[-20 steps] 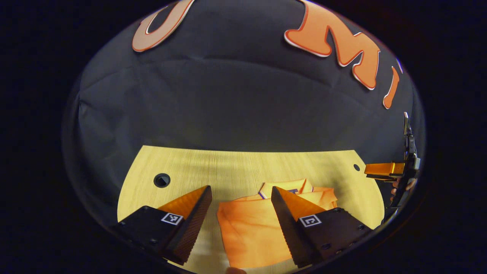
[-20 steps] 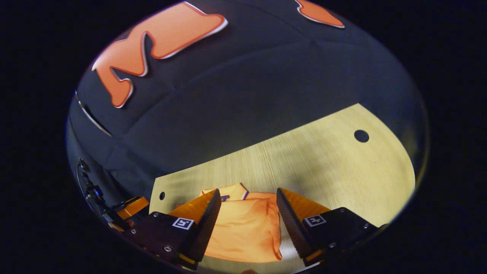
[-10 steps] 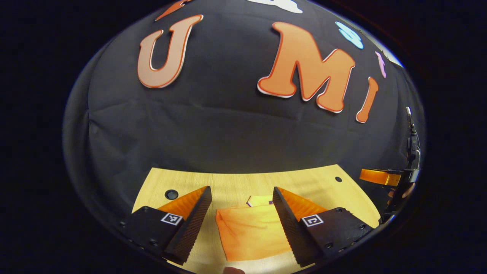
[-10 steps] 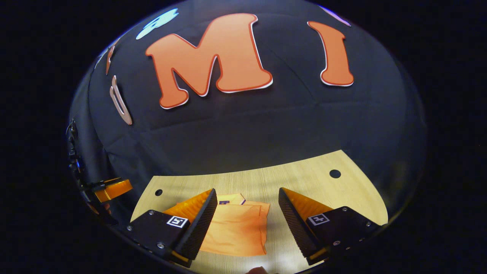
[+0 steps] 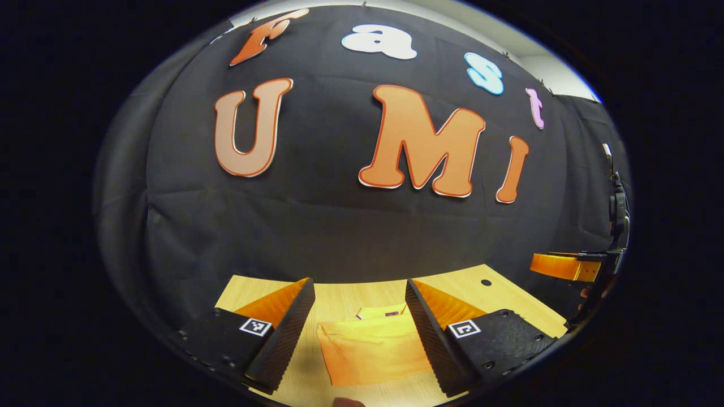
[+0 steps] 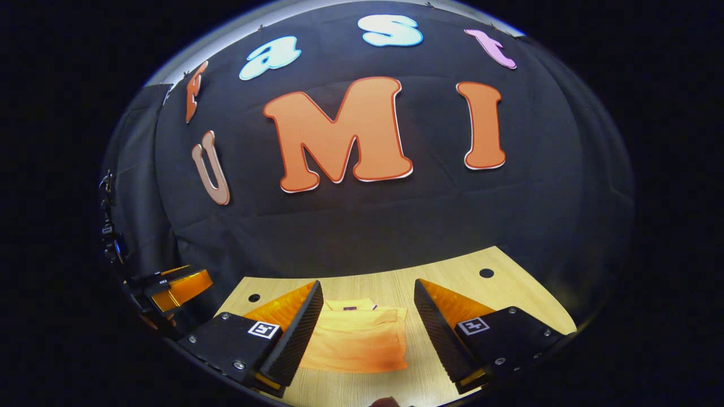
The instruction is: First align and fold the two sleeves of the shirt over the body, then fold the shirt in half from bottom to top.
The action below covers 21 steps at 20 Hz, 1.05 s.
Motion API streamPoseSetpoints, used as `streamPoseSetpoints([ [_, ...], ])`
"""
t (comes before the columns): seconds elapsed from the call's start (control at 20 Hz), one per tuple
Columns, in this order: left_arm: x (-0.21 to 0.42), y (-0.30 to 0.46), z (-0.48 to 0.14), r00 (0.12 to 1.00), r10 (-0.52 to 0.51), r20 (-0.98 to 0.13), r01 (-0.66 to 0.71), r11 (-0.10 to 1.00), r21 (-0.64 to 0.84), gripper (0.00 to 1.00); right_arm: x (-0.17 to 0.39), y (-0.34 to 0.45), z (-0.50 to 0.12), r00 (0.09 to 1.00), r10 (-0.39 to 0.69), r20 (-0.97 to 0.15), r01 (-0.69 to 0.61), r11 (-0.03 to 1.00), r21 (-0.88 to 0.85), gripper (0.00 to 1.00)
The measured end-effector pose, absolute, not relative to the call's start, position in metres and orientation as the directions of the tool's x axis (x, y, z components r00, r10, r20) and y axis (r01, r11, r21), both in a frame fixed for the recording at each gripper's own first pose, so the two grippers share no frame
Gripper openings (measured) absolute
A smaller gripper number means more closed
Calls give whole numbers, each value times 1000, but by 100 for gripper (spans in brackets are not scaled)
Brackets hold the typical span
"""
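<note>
The orange shirt [image 5: 370, 347] lies folded into a compact rectangle on the wooden table [image 5: 498, 297], its collar at the far end. In the left gripper view my left gripper [image 5: 357, 291] hangs open above and in front of the shirt, holding nothing. The right gripper view has the same folded shirt [image 6: 362, 342] between the fingers of my right gripper [image 6: 367, 291], which is also open and well clear of the cloth. The other gripper shows at the right edge of the left gripper view [image 5: 568, 265] and at the left edge of the right gripper view [image 6: 175, 285].
The light wooden table [image 6: 509, 294] has small round holes near its far corners [image 6: 486, 273] [image 6: 254, 297] [image 5: 486, 282]. The black booth wall rises right behind the table's far edge. Bare wood surrounds the shirt on both sides.
Both grippers have pulled up and back from the folded shirt, which now looks smaller and lower in each view. More of the back wall has come into sight. The shirt has stayed put.
</note>
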<state>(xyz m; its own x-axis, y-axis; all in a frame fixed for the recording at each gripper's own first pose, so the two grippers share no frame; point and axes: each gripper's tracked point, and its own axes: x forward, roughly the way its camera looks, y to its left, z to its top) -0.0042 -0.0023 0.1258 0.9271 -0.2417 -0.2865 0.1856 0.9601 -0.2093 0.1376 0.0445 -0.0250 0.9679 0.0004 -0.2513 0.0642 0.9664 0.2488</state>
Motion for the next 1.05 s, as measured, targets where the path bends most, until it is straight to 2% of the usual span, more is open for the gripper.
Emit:
streamPoseSetpoints([
  [0.15,-38,-16,147,943,-272,-190,233,951,-203,97,111,54,-20,976,5,-218,43,975,216,98],
  [0.3,-71,-21,168,968,-234,-95,223,968,-113,96,81,70,-15,982,60,-181,-19,975,222,98],
  [0.55,-145,-49,165,977,-180,-113,173,982,-69,96,24,80,-13,977,149,-155,-116,973,200,98],
  [0.6,-159,-55,168,979,-175,-107,167,983,-74,94,12,77,-11,977,155,-150,-124,973,196,98],
  [0.65,-170,-62,172,979,-178,-101,171,982,-77,97,-3,72,-9,977,165,-137,-137,971,195,98],
  [0.9,-237,-98,177,980,-174,-94,169,984,-59,96,-49,65,-6,976,195,-93,-178,969,171,98],
  [0.95,-248,-101,177,981,-170,-94,166,985,-54,94,-57,63,-6,977,197,-87,-181,970,165,98],
  [1.05,-265,-105,179,983,-163,-89,159,986,-52,96,-70,63,-2,976,208,-69,-196,969,147,98],
])
